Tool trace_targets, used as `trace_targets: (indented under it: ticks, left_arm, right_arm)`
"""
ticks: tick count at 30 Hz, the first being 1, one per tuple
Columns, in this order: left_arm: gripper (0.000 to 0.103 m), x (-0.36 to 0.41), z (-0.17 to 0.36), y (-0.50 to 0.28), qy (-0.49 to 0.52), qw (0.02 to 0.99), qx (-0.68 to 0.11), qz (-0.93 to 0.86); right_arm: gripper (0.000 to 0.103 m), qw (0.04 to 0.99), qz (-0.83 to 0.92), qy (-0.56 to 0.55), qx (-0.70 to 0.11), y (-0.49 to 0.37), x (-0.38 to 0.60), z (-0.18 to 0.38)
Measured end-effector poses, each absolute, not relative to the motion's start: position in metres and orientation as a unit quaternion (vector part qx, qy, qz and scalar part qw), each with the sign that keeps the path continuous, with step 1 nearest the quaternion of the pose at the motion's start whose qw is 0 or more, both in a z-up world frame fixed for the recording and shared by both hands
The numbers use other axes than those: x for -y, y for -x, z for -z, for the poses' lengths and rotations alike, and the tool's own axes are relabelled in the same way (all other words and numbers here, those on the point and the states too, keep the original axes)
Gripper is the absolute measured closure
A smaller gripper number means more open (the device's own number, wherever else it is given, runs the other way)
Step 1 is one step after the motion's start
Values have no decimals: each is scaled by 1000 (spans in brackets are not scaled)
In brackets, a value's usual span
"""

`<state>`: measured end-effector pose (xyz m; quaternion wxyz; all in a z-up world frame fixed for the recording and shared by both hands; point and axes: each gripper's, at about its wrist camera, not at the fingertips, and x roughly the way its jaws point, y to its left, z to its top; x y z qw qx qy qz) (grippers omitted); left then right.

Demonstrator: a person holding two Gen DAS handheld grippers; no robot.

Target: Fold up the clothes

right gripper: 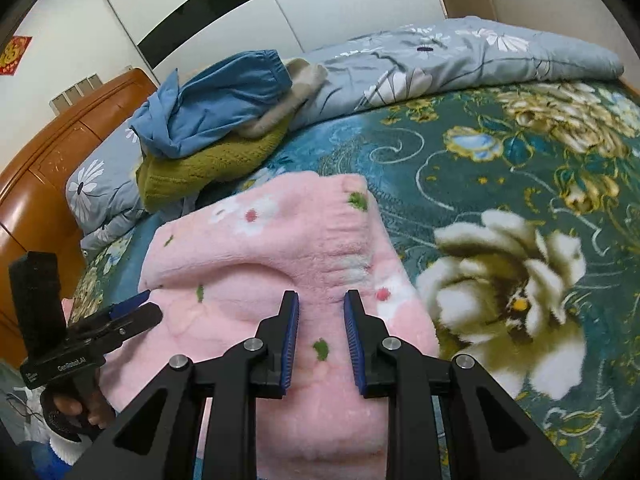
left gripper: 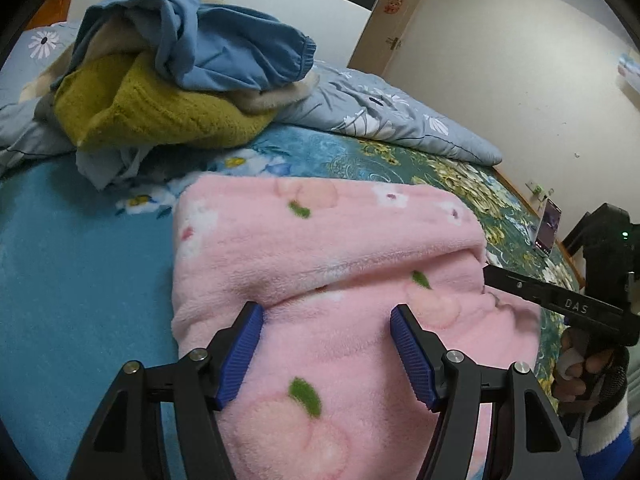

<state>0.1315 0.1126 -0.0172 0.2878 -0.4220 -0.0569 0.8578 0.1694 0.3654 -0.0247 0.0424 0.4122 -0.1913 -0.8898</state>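
A: While both wrist views show the pink fleece garment (left gripper: 328, 264) folded on the bed, note the left gripper (left gripper: 326, 320): blue pads (left gripper: 242, 354) spread wide, fleece lying beneath and between them, no pad pressing on it.

B: Agreed. Right gripper (right gripper: 320, 300): pads (right gripper: 291, 340) parted by a narrow gap, nothing pinched; the garment lies under the tips and runs on ahead of them.

A: A fold ridge crosses the fleece just ahead of the left fingers. The right gripper's black fingers come in from the right of the left pads, tips at the garment's edge; whether they touch it I cannot tell.

B: From the right wrist, the left gripper sits to the left of the fingers, at the garment's left edge.

A: Far ahead of the left fingers, to the left: a heap with blue clothing (left gripper: 224, 44) atop a mustard knit (left gripper: 160, 116).

B: Floral bedspread (right gripper: 520, 208) to the right of the right fingers; grey quilt (right gripper: 460, 56) well beyond.
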Motion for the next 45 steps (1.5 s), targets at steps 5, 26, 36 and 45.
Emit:
trace_targets:
  ticks: [5,26,36,45]
  left_arm:
    - [33,-114,25,-129,433,282,50,-854]
    - [33,-87,15,-194,427,294,52,-853]
    - [32,-81,9,-194,418,302,75,-854]
    - [12,-25,25,-163,444,286,212,-822]
  right_arm:
    - [79,42,887,-413,204,-168,-366,29]
    - [73,3,900,-389,199,-237,-354,27]
    - [73,5,897,-374,234,-242,-362,37]
    - [51,33,870,-350,346,-259,-404,47]
